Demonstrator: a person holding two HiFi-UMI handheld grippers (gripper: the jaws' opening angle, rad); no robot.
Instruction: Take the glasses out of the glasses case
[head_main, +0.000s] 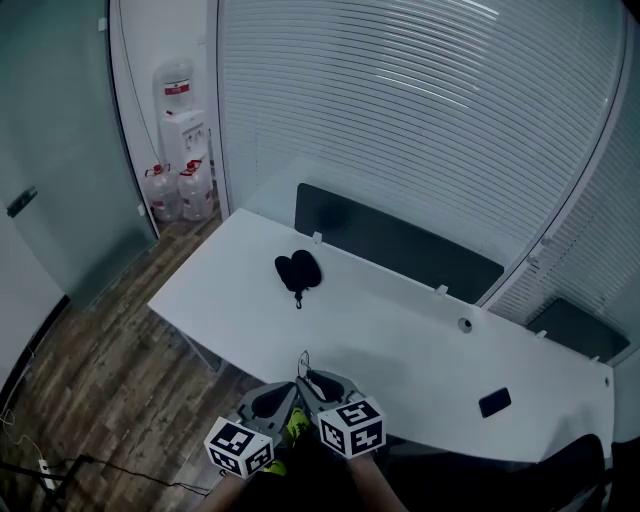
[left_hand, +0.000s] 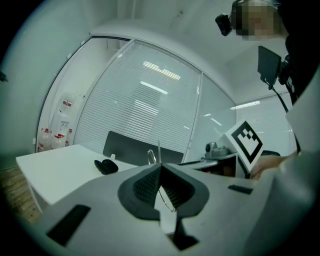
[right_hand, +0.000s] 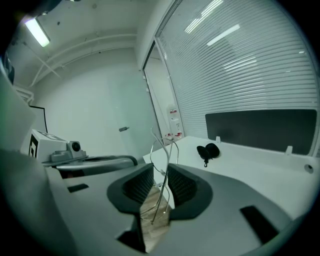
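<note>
White desk (head_main: 400, 330) is stretching away ahead of your fingers, with slatted blinds behind it. You are holding the glasses (head_main: 303, 358) (left_hand: 150, 156) (right_hand: 162, 150) out of the case, at the desk's near edge. The left gripper (head_main: 293, 386) (left_hand: 159, 166) is pinching a thin wire with its jaws closed right together. The right gripper (head_main: 310, 380) (right_hand: 160, 170) is clamping the frame, its jaws narrowly parted around it. The wire loops are rising just past both sets of fingertips. The black case (head_main: 298, 270) (left_hand: 106, 166) (right_hand: 207, 151) is lying straight ahead of the fingers, well apart from them, and neither hand is nearer. You are probably heading towards setting the glasses on the bare desk just beyond the fingertips. No writing is readable, and the red labels on the water bottles (head_main: 195, 188) are too small to make out.
</note>
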